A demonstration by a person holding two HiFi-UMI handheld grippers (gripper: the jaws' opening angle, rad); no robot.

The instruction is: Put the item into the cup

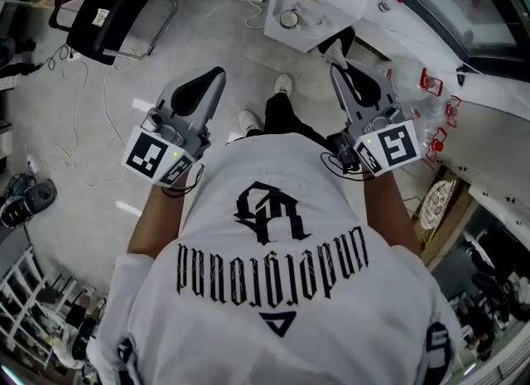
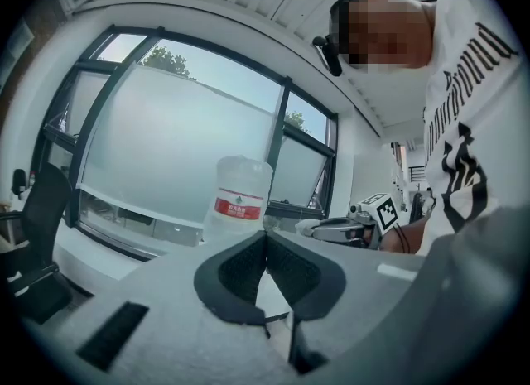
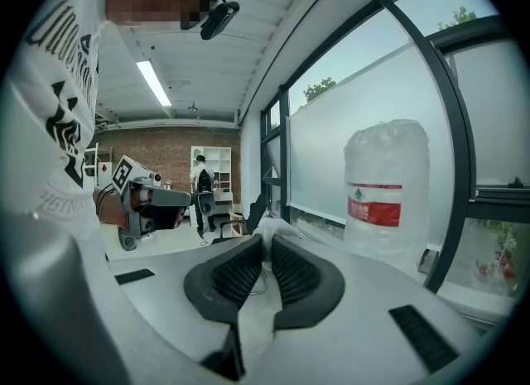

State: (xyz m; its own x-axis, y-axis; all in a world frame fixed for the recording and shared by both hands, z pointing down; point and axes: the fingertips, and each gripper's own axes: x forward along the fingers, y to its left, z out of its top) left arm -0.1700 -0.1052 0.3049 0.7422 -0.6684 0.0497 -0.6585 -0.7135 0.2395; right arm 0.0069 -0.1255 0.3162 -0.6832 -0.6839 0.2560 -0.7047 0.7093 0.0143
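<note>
Both grippers are held up at chest height in front of the person's white printed T-shirt. My left gripper is shut with nothing between its dark pads; in its own view the jaws meet at the tips. The right gripper is shut too and holds nothing, its pads close together. Each gripper shows in the other's view: the right gripper and the left gripper. I cannot make out a cup or the item for certain. A small round thing lies on a white tray ahead.
A large water bottle wrapped in plastic stands by the window. A black office chair and loose cables are on the floor at the left. A white bench with plastic bags and red clips runs along the right. A person stands far off.
</note>
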